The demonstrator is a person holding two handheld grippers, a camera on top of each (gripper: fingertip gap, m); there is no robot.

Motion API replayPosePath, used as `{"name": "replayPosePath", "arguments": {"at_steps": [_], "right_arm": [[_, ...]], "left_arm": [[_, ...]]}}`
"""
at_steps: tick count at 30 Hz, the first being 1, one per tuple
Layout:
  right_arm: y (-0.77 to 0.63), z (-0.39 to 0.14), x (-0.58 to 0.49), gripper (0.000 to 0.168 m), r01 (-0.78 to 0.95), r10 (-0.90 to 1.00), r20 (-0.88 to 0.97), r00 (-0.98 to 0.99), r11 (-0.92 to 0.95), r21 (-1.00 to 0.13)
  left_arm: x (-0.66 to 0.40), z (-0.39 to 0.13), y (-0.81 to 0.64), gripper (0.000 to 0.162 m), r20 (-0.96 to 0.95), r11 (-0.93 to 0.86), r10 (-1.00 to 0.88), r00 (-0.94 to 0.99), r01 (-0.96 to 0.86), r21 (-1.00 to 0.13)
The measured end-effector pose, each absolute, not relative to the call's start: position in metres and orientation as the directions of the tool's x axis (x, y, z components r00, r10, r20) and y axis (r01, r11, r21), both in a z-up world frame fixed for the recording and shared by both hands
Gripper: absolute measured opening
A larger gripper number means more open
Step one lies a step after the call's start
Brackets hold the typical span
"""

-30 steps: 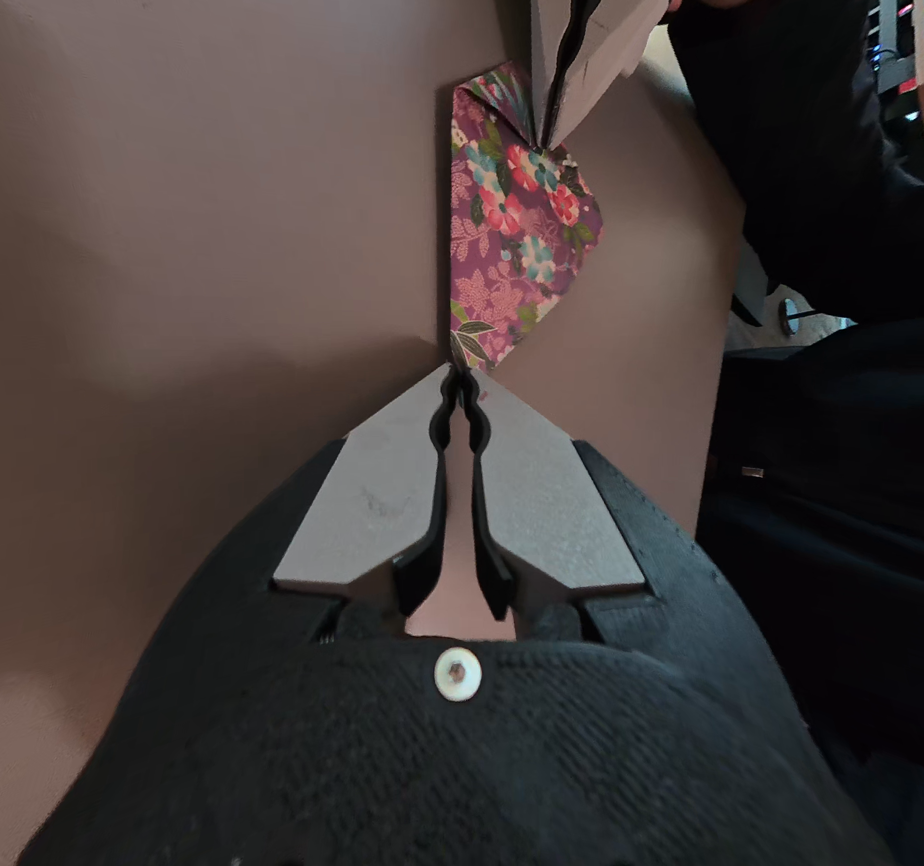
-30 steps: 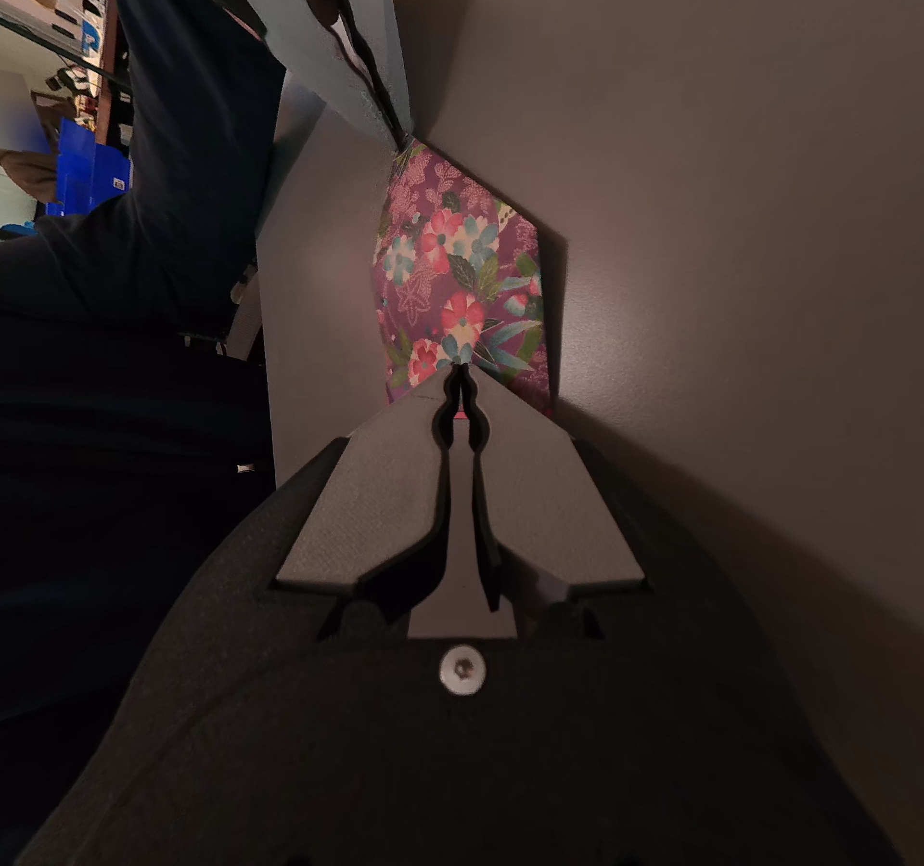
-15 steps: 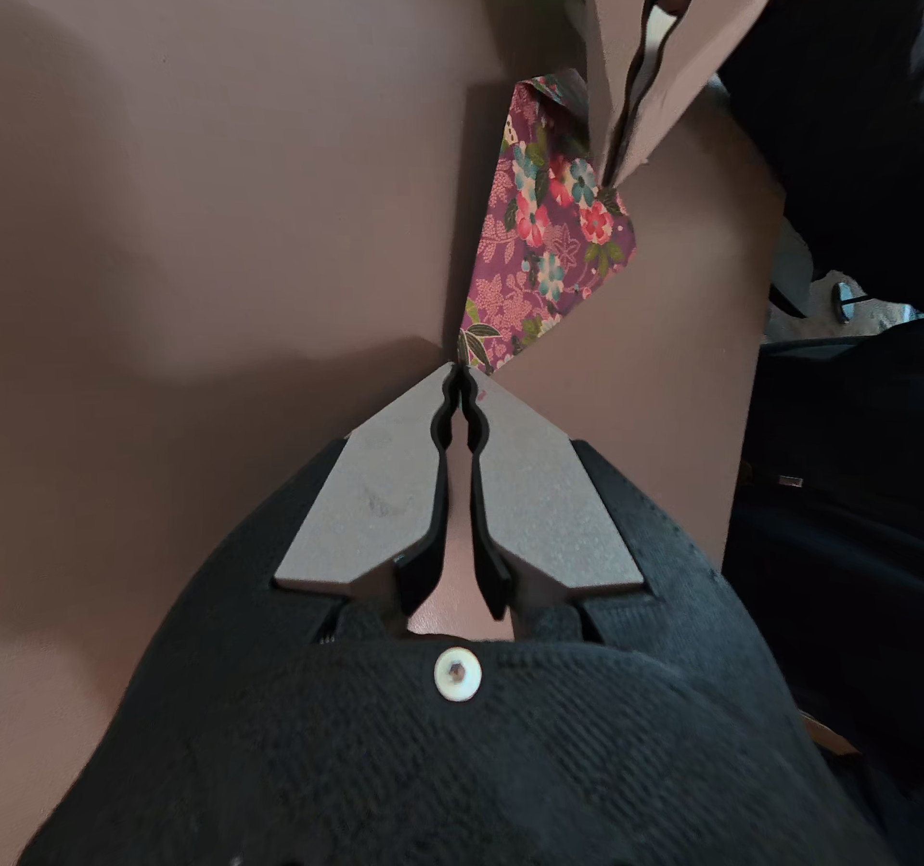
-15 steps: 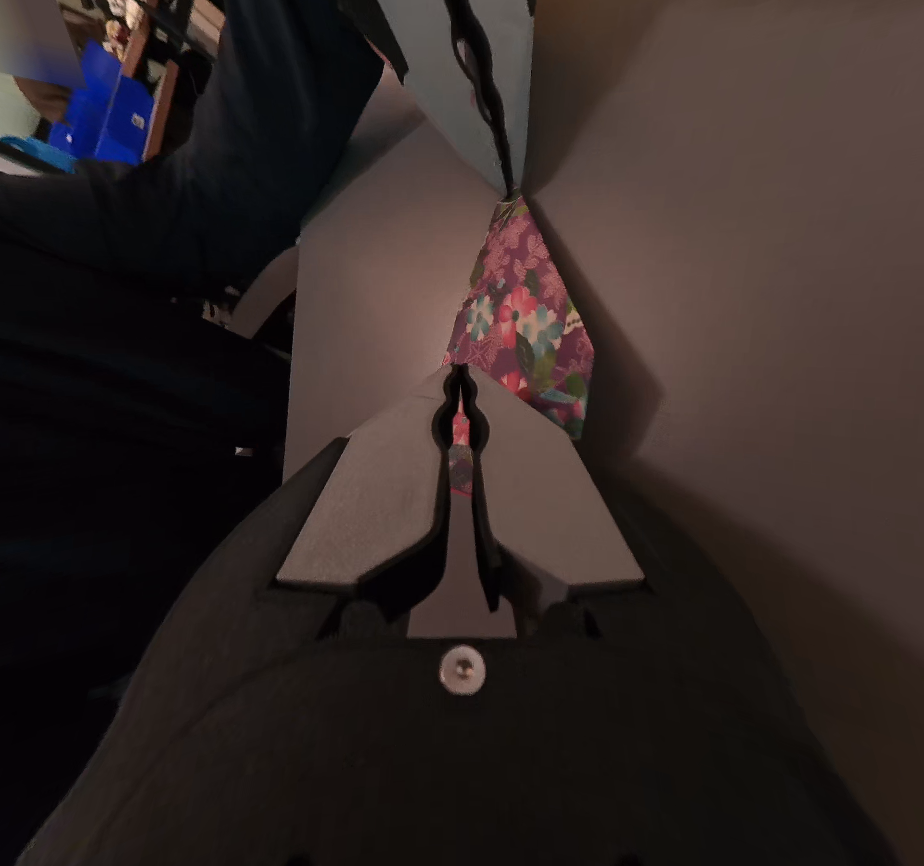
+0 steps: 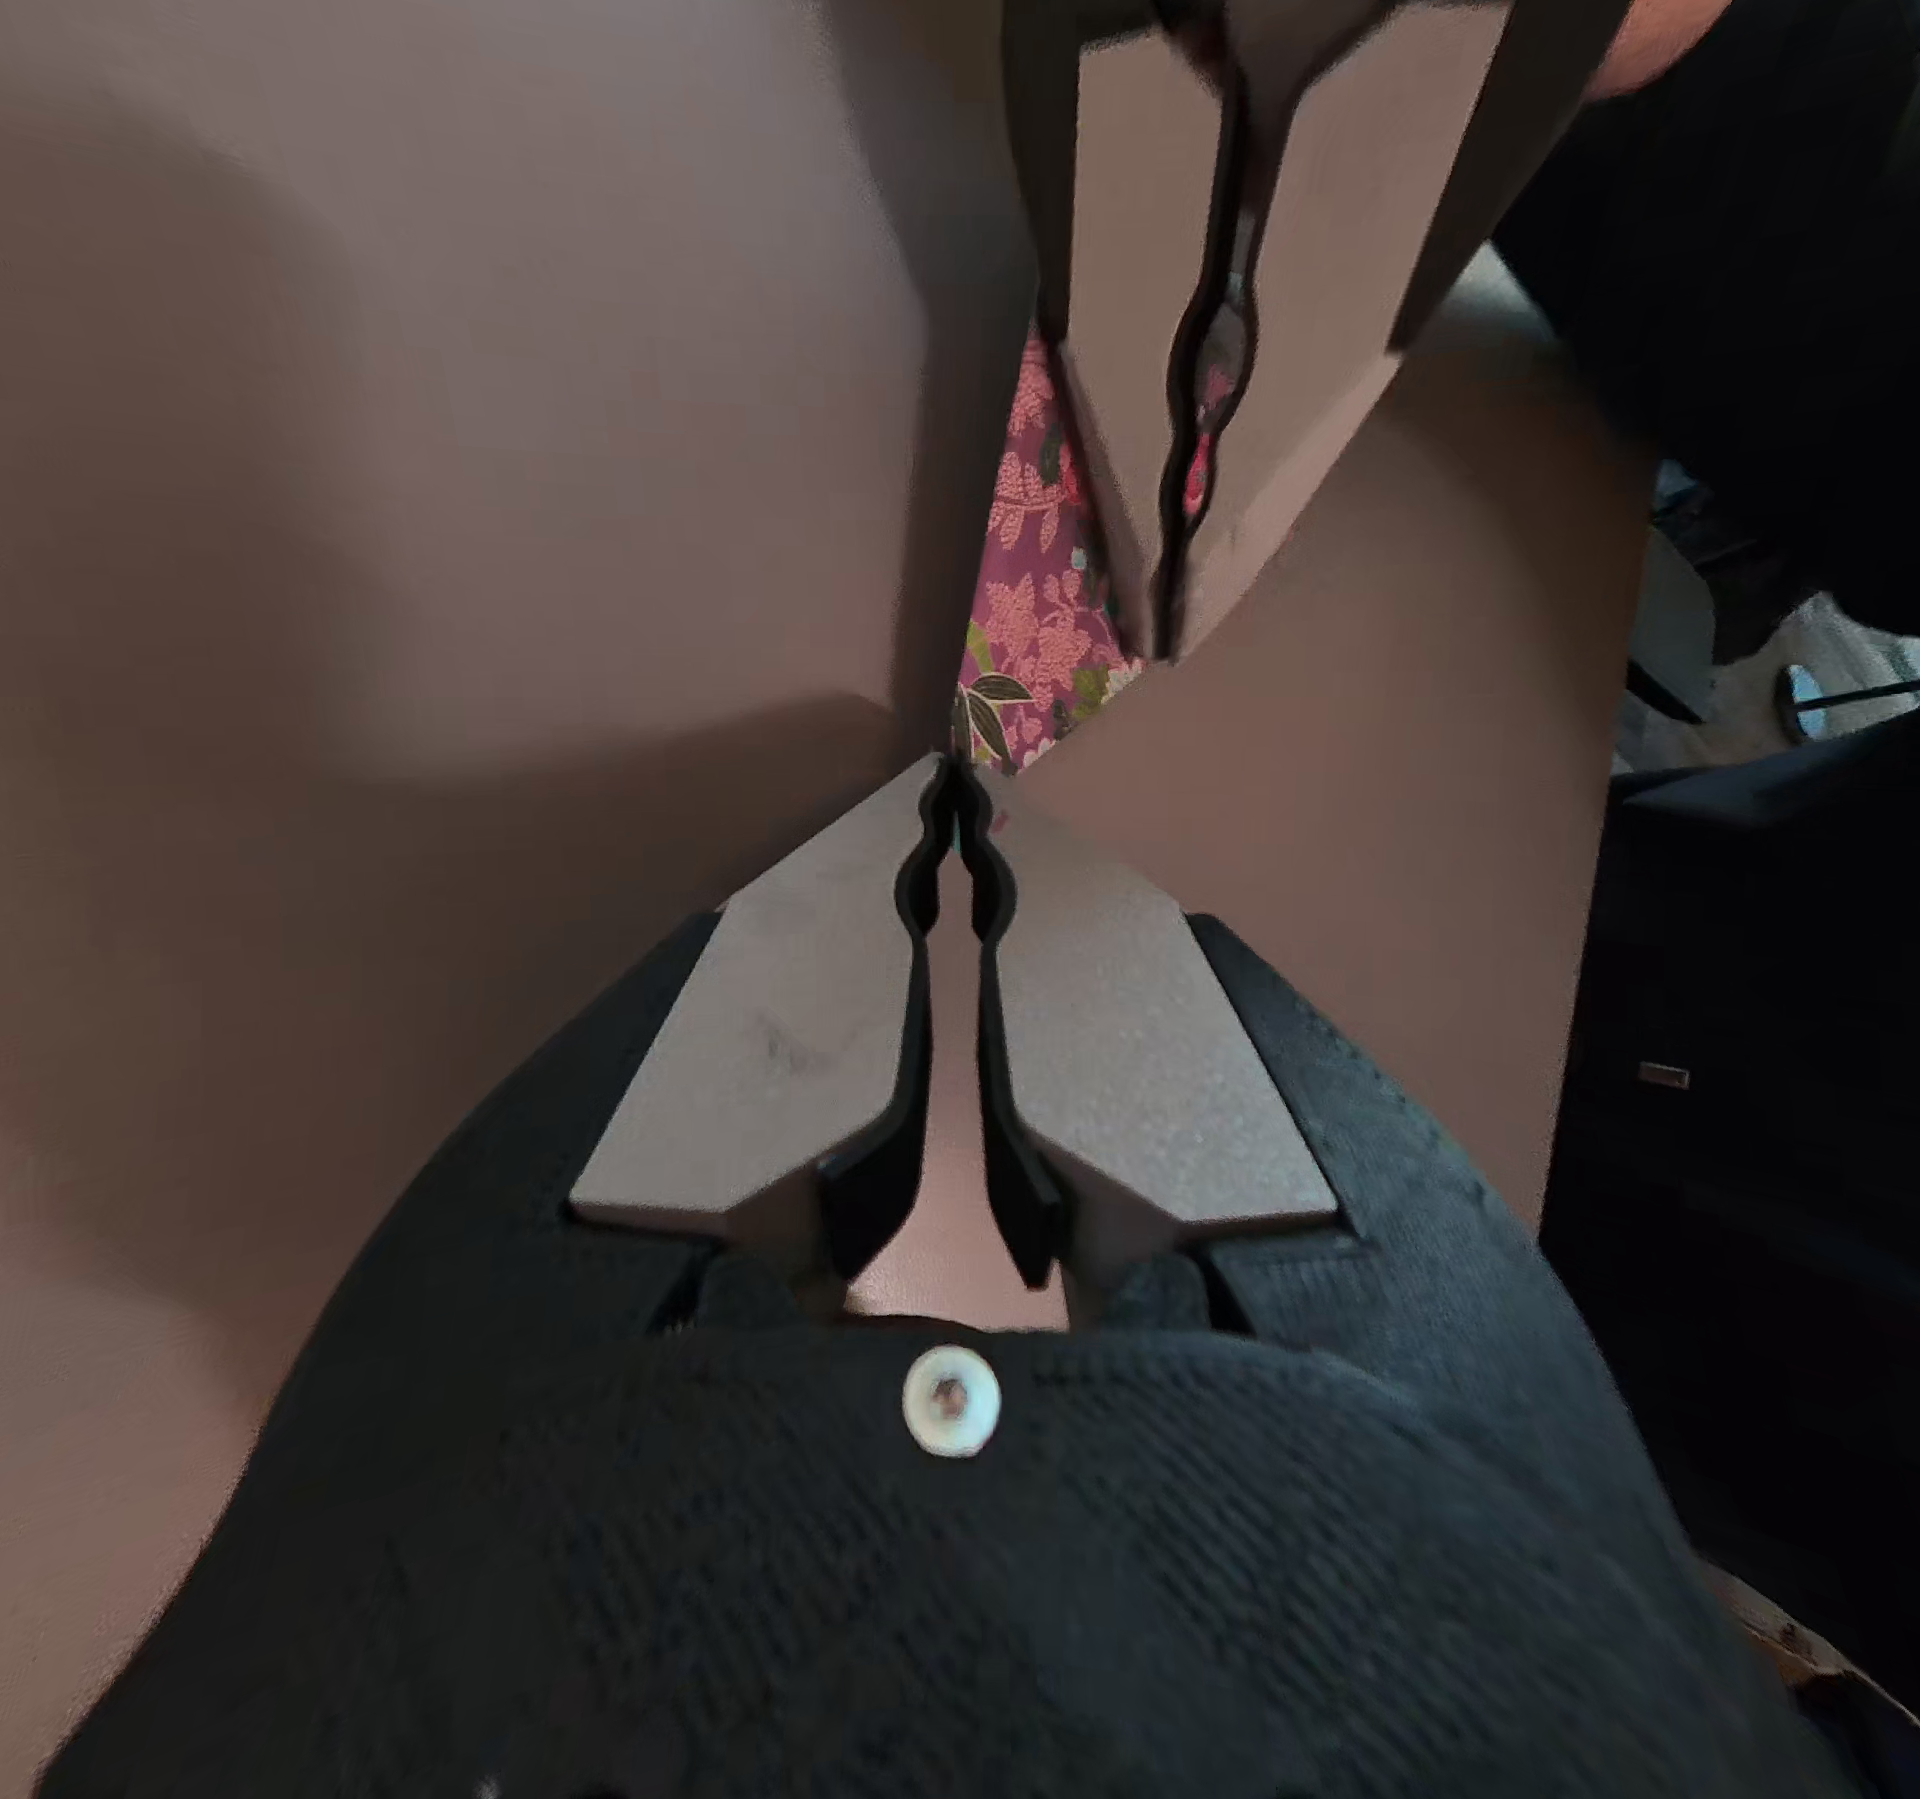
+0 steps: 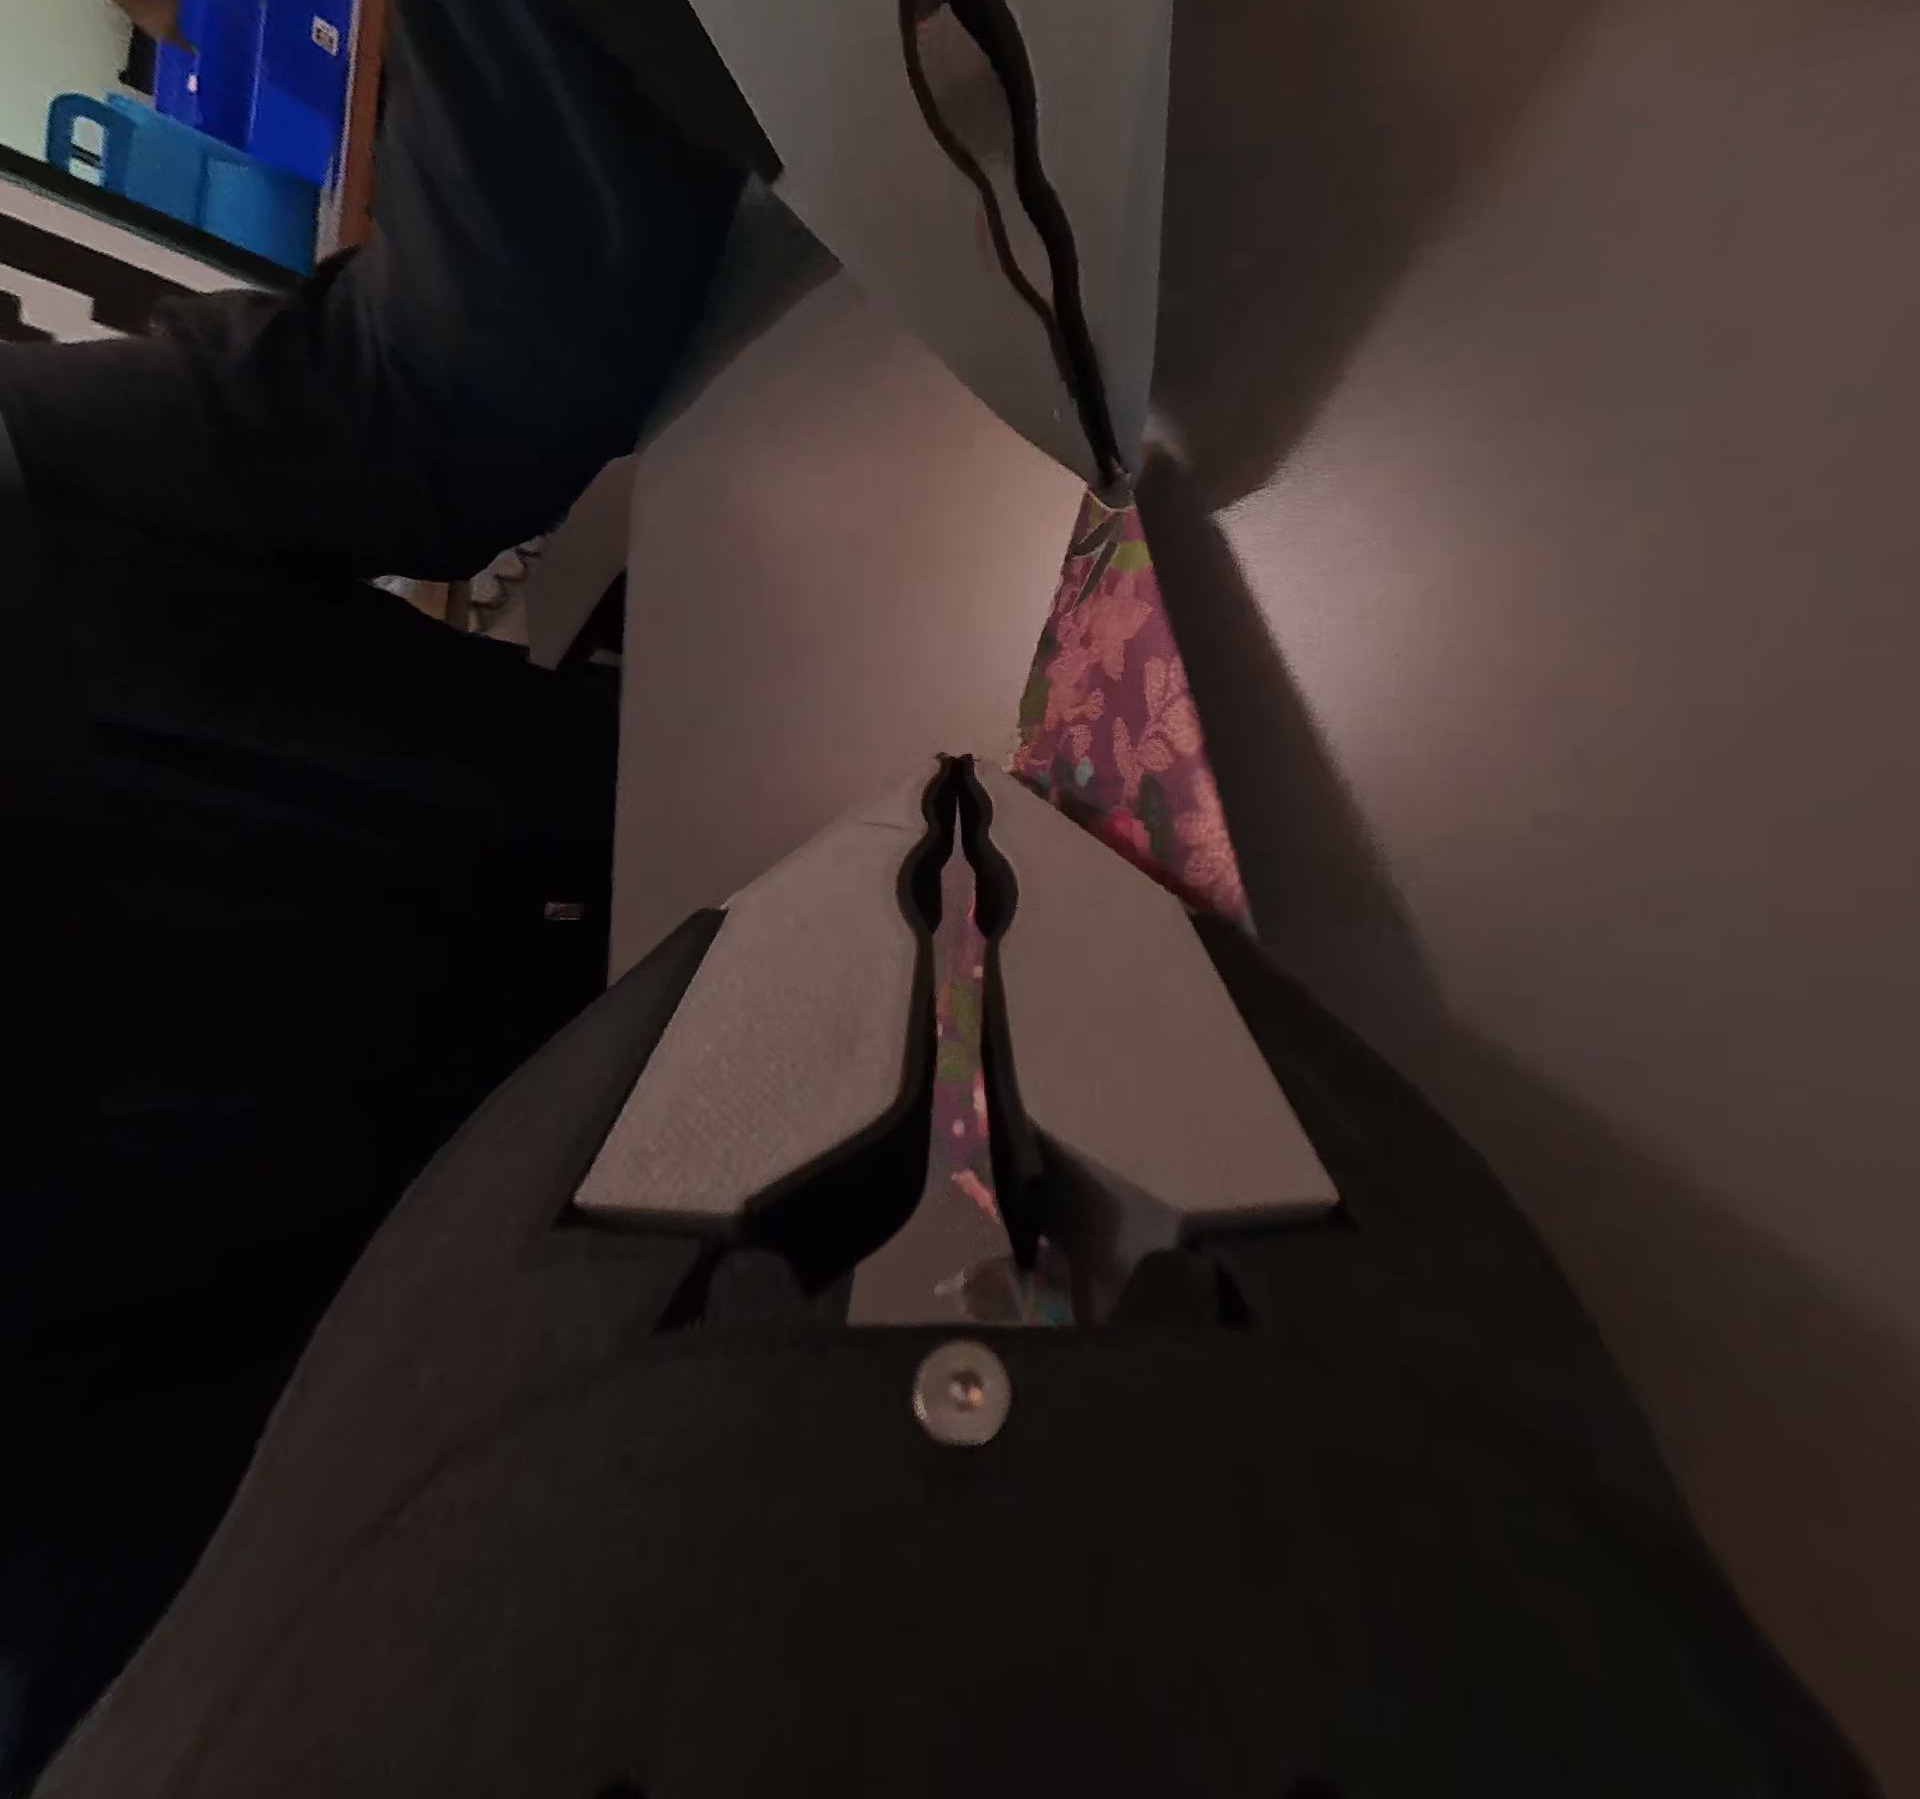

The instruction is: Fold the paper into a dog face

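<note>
The purple floral paper lies partly folded on the brown table, and only a narrow strip shows between the two grippers. My left gripper is shut on the paper's near corner. My right gripper comes in from above, shut, with floral paper showing in the slot between its fingers. In the right wrist view the right gripper has paper beside its tips and inside its jaws. The left gripper pinches the paper's far tip there. Most of the paper is hidden.
The table edge runs down the right of the left wrist view, with a person in black clothing beyond it. Blue bins stand on a shelf far off in the right wrist view. About 6 cm separates my left fingertips from my right.
My right gripper has travelled along the paper toward the left gripper, carrying its part of the paper over. The visible paper has shrunk to a narrow strip. The left gripper has kept its grip.
</note>
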State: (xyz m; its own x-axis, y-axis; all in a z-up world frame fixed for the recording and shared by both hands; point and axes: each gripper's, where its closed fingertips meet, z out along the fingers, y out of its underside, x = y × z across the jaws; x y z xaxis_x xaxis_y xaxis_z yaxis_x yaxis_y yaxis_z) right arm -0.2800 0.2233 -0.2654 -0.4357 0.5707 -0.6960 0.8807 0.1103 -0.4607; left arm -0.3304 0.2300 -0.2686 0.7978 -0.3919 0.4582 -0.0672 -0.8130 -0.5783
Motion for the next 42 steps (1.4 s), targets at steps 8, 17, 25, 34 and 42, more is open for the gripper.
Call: {"name": "replayPosePath", "arguments": {"at_steps": [8,17,25,34,42], "right_arm": [[0.206,-0.267,-0.274,0.0,0.841,0.654,-0.594,-0.468,0.123,-0.527],[0.236,-0.241,-0.293,0.0,0.812,0.733,-0.476,-0.487,0.18,-0.554],[0.217,-0.256,-0.289,0.0,0.839,0.617,-0.616,-0.49,0.141,-0.526],[0.225,-0.233,-0.298,0.049,0.747,0.641,-0.524,-0.561,0.119,-0.654],[0.225,-0.221,-0.298,0.034,0.655,0.669,-0.397,-0.628,0.179,-0.734]], "left_arm": [[-0.325,-0.262,0.226,0.0,0.439,-0.788,-0.446,0.78,-0.11,-0.605],[-0.319,-0.258,0.218,0.0,0.359,-0.739,-0.537,0.763,-0.22,-0.637],[-0.322,-0.255,0.218,0.0,0.359,-0.735,-0.532,0.767,-0.208,-0.645],[-0.312,-0.253,0.211,0.0,0.311,-0.692,-0.602,0.735,-0.286,-0.663],[-0.311,-0.253,0.211,0.0,0.301,-0.688,-0.606,0.737,-0.295,-0.663]]}}
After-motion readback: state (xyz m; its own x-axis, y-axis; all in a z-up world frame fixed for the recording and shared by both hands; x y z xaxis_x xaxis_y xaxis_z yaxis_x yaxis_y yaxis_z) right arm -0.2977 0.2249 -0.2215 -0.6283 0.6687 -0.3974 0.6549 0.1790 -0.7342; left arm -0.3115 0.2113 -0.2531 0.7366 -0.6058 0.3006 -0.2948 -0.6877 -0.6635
